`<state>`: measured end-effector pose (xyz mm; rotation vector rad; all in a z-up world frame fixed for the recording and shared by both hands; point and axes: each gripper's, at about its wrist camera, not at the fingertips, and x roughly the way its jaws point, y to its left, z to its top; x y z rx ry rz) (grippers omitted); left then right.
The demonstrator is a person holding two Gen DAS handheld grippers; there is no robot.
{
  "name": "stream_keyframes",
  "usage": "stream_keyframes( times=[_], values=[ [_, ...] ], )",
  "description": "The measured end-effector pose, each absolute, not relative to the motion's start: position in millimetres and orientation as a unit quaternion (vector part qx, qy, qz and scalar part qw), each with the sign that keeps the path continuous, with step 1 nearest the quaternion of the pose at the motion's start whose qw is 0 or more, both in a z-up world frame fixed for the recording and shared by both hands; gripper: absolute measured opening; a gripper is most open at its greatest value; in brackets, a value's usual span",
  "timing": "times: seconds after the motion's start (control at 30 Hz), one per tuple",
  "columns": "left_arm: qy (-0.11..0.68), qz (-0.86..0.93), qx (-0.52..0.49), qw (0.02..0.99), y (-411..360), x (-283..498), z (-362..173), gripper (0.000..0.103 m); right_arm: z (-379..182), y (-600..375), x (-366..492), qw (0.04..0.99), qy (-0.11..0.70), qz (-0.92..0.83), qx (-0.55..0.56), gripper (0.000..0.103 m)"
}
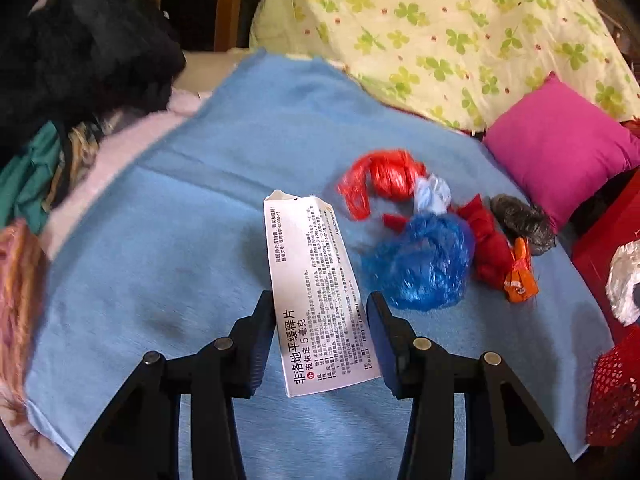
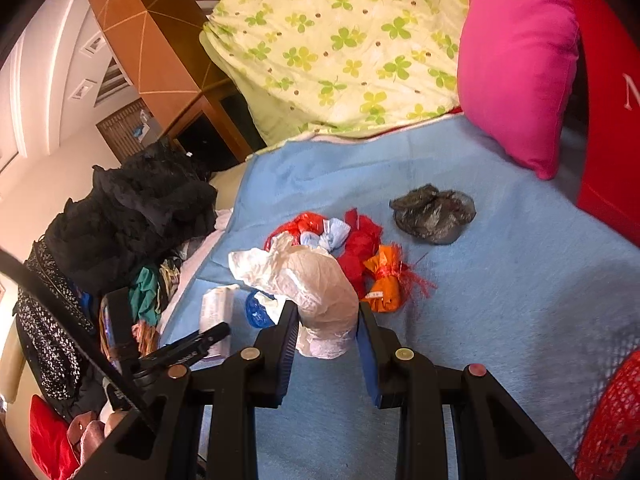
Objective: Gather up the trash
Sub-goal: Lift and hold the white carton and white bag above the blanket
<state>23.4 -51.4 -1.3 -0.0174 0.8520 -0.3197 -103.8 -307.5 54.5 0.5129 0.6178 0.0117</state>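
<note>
My left gripper (image 1: 322, 304) is shut on a white medicine box (image 1: 316, 264) with printed text, held just above the blue blanket (image 1: 180, 240). My right gripper (image 2: 328, 310) is shut on a crumpled white plastic bag (image 2: 312, 280). On the blanket beyond lie a red bag (image 1: 384, 180), a blue bag (image 1: 424, 264), a second red bag (image 1: 488, 248), an orange wrapper (image 2: 384, 284) and a grey-black bag (image 2: 434, 214). The right wrist view also shows the medicine box (image 2: 216, 308) in the left gripper's fingers (image 2: 192, 348), to the left.
A pink cushion (image 2: 520, 72) and a clover-print quilt (image 2: 340, 40) lie at the back. Dark clothes (image 2: 140, 216) are piled along the left edge. A red mesh basket (image 2: 612, 420) sits at the lower right, and a red box (image 2: 608, 120) behind it.
</note>
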Motion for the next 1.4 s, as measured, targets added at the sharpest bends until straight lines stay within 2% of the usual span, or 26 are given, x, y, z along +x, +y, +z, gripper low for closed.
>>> stream_keyframes(
  times=[0.33, 0.53, 0.73, 1.07, 1.4],
  values=[
    [0.391, -0.159, 0.004, 0.906, -59, 11, 8, 0.048, 60, -308, -113, 0.926, 0.288, -0.006, 0.244, 0.031],
    [0.371, -0.169, -0.033, 0.913, -47, -2, 27, 0.048, 55, -305, -107, 0.93, 0.286, -0.013, 0.231, 0.031],
    [0.345, -0.168, -0.015, 0.923, -46, -12, 38, 0.048, 50, -292, -92, 0.93, 0.28, -0.026, 0.234, 0.031],
    [0.333, -0.164, -0.046, 0.928, -32, -12, 49, 0.048, 55, -266, -89, 0.937, 0.259, -0.054, 0.229, 0.031],
    [0.317, -0.199, -0.039, 0.926, -56, -18, 60, 0.048, 47, -273, -113, 0.927, 0.285, -0.114, 0.217, 0.031]
  ],
)
